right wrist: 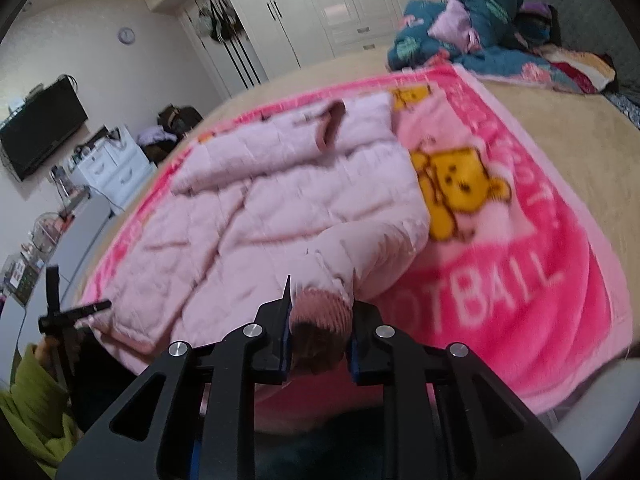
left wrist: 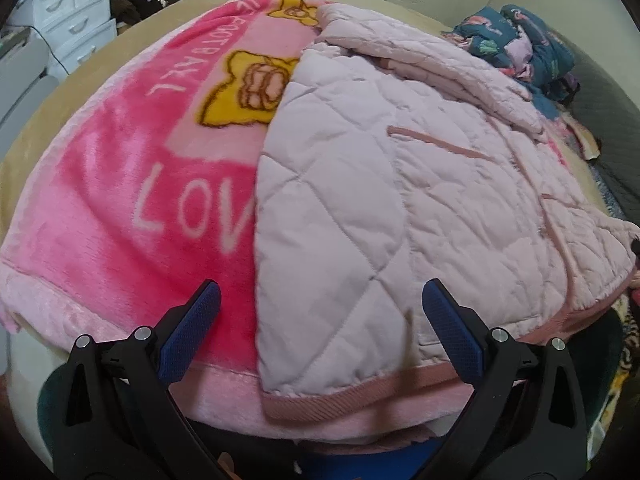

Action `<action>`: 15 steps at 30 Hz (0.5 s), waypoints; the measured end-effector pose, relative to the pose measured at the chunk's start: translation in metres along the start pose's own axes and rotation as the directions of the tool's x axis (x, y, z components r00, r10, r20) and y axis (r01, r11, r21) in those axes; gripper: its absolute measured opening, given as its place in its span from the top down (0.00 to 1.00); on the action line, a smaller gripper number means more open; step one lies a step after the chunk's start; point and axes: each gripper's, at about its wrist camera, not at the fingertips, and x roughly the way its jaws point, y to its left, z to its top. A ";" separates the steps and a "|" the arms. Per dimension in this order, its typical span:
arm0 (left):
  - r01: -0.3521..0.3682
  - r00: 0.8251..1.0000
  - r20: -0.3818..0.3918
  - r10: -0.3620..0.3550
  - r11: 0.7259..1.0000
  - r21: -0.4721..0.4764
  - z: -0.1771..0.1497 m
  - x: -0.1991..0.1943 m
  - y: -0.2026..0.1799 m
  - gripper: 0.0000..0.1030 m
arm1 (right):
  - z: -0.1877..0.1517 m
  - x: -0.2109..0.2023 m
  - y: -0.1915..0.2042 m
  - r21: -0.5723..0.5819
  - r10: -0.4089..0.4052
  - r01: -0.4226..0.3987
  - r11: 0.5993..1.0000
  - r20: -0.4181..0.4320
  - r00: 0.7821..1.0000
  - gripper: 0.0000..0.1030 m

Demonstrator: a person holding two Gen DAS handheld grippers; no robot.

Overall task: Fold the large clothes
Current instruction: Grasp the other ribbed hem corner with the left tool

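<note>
A pale pink quilted jacket [left wrist: 380, 184] lies spread on a bright pink blanket [left wrist: 120, 184] with yellow bears and white lettering. My left gripper [left wrist: 322, 286] hovers open just above the jacket's near hem, its blue pads [left wrist: 200, 320] wide apart and holding nothing. In the right wrist view the jacket [right wrist: 280, 208] is partly folded, with one sleeve pulled toward me. My right gripper [right wrist: 320, 304] is shut on that sleeve's ribbed darker-pink cuff [right wrist: 320, 316], lifted a little off the blanket [right wrist: 520, 272]. The other sleeve's cuff [right wrist: 328, 128] lies at the far end.
The blanket covers a beige bed [right wrist: 580, 128]. A heap of dark blue floral bedding [right wrist: 472, 28] sits at the far corner. White drawers [left wrist: 72, 20], a wall TV [right wrist: 40, 128] and wardrobes [right wrist: 320, 0] stand beyond the bed. A green sleeve [right wrist: 32, 392] shows at lower left.
</note>
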 end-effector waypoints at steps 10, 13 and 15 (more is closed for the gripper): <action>0.019 0.998 -0.065 -0.022 0.999 -0.040 -0.006 0.019 0.002 0.08 | 0.014 -0.001 -0.001 0.017 0.025 -0.026 1.000 0.051 0.998 0.82; 0.026 0.997 -0.068 -0.029 0.999 -0.047 -0.004 0.024 0.000 0.08 | 0.009 -0.001 -0.004 0.035 0.023 -0.025 0.999 0.052 0.998 0.82; 0.042 0.997 -0.069 -0.046 0.998 -0.050 -0.003 0.025 -0.002 0.08 | 0.005 0.000 -0.006 0.046 0.022 -0.024 0.999 0.049 0.999 0.82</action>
